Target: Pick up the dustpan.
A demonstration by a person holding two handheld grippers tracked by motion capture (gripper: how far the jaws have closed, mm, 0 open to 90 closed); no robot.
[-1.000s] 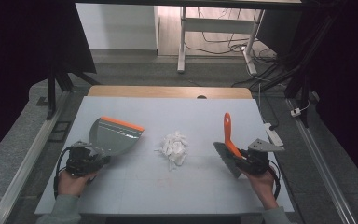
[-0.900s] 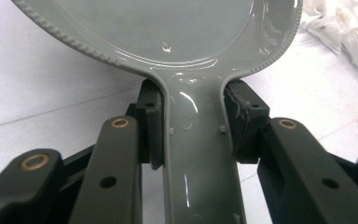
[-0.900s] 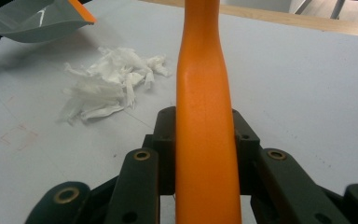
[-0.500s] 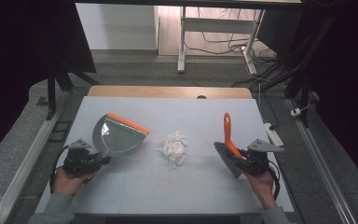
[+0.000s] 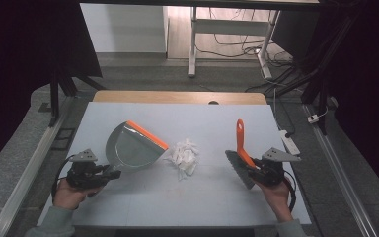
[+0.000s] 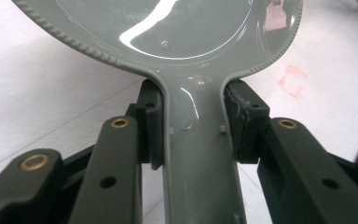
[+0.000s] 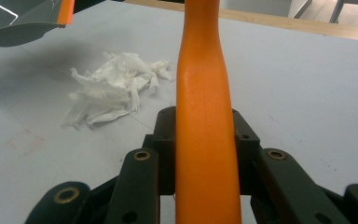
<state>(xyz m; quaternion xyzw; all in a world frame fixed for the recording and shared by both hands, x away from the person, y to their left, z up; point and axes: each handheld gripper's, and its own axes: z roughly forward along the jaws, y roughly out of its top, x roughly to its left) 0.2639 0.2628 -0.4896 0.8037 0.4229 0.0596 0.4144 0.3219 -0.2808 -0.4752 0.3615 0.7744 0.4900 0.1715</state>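
Note:
A grey dustpan (image 5: 133, 145) with an orange lip lies tilted over the left half of the table, its lip facing a small pile of shredded white paper (image 5: 185, 155). My left gripper (image 5: 107, 173) is shut on the dustpan's handle (image 6: 198, 140); both pads press its sides. At the right, my right gripper (image 5: 257, 170) is shut on the orange handle (image 7: 205, 116) of a brush (image 5: 240, 148), whose grey bristles point towards the paper. The right gripper view has the paper pile (image 7: 114, 86) ahead on the left and the dustpan (image 7: 28, 16) at the top left corner.
The pale table top (image 5: 177, 207) ends in a wooden strip (image 5: 177, 97) at the far side. A white power strip (image 5: 290, 143) lies off the right edge. Metal rails run along both sides, and desk legs with cables stand beyond.
The dustpan has shifted a little to the right and turned, bringing its orange lip closer to the paper pile. The brush and the right hand have stayed put.

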